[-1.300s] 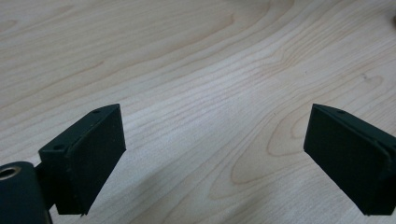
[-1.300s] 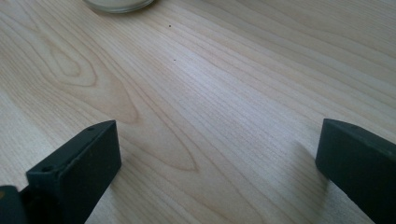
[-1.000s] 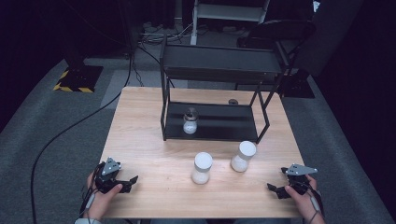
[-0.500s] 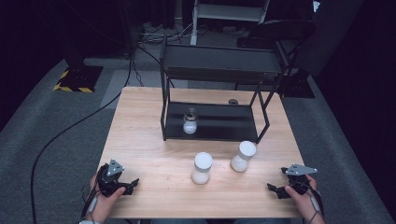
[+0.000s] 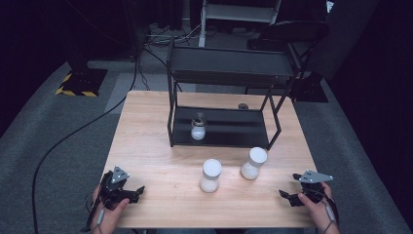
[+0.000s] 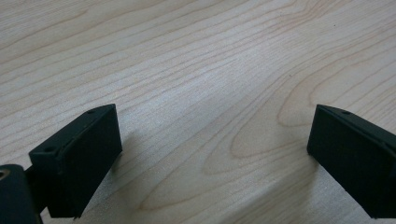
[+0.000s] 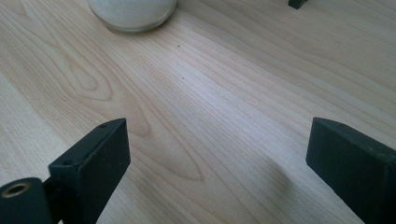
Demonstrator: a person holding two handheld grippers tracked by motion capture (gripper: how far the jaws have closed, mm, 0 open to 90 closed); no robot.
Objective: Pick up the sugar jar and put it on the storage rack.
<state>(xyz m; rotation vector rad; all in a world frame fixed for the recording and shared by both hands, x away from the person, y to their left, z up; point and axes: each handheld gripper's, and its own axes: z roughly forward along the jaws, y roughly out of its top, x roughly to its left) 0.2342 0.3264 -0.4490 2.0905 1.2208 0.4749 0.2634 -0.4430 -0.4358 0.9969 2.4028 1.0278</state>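
A: Big picture first: a wooden table (image 5: pixel 160 141), and at its far side a black rack (image 5: pixel 229 68) with two shelves standing on it.

B: On the lower shelf sits a small jar (image 5: pixel 198 127), upright, towards the shelf's left end. A little dark round thing lies on the wood behind the rack (too small to tell what).

A: In front of the rack, two white bottles. The left bottle (image 5: pixel 211 175) stands near the table's middle, the right bottle (image 5: pixel 253 163) just beside it and a touch nearer the rack. Both upright, apart from each other, nothing touching them.

B: Now the hands. Both come in from the near edge, well apart, one at each front corner.

A: The left gripper (image 5: pixel 139 190) lies low over the wood, its jaws pointing towards the middle of the table. In its own view the jaws stand wide with bare wood between them; they have just been opening, holding nothing.

B: The right gripper (image 5: pixel 286 194) mirrors it, jaws aimed inward towards the bottles, the hand (image 5: pixel 316 204) wrapped round its body. In its own view the jaws are spread too, though they have just been closing a little, nothing between them. The base of a bottle (image 7: pixel 133 14) sits ahead, well clear.
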